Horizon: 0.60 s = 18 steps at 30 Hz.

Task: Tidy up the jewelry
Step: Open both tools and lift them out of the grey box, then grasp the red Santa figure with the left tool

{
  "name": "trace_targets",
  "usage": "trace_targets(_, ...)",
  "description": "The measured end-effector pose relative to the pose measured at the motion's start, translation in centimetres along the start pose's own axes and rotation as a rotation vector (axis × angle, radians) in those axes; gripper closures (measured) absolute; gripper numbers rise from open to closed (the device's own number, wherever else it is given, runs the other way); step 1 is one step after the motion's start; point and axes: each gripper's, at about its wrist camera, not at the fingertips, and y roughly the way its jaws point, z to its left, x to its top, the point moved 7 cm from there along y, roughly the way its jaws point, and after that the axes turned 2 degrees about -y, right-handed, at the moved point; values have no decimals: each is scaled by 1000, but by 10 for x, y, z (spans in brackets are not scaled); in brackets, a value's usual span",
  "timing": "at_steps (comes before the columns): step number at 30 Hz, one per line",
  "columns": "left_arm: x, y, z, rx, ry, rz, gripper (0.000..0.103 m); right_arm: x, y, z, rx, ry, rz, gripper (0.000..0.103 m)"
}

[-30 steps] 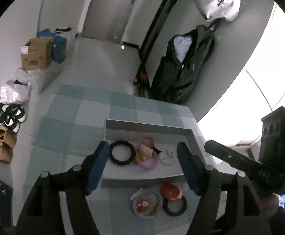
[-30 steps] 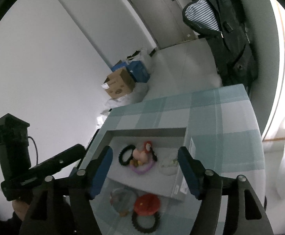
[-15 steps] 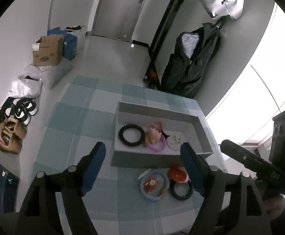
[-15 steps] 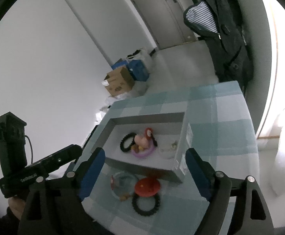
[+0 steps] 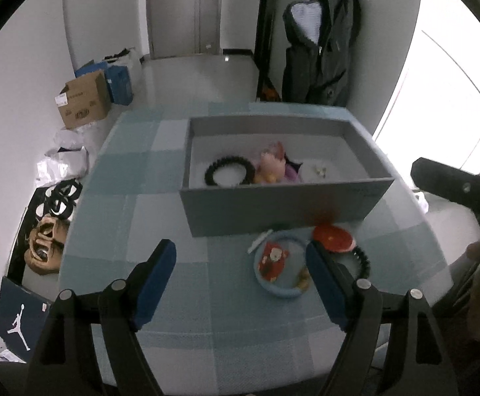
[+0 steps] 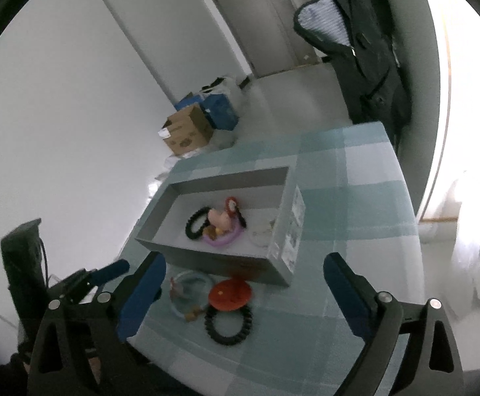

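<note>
A grey box [image 5: 273,211] [image 6: 283,250] sits on the checked tablecloth. Inside lie a black beaded bracelet [image 5: 228,171] [image 6: 195,222], a pink figure on a purple ring [image 5: 271,170] [image 6: 222,231] and a small white piece [image 5: 319,171] [image 6: 261,234]. In front of the box lie a light blue ring with red charm [image 5: 279,270] [image 6: 187,292], a red disc [image 5: 332,237] [image 6: 230,295] and a second black bracelet [image 5: 362,262] [image 6: 228,325]. My left gripper [image 5: 241,283] is open and empty, held above the table's near side. My right gripper [image 6: 243,292] is open and empty, above the loose pieces.
The table's right edge [image 6: 415,231] is near a bright window. Cardboard and blue boxes [image 5: 85,104] and shoes [image 5: 47,241] lie on the floor to the left. A dark jacket [image 5: 322,52] hangs behind the table.
Both grippers have pulled back and up from the box toward the table's near side. The box and loose pieces now sit farther ahead. Both stay open.
</note>
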Motion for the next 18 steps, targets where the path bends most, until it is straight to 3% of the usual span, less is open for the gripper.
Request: trace_targets(18, -7, 23, -6, -6, -2, 96, 26, -13, 11, -7, -50, -9, 56, 4)
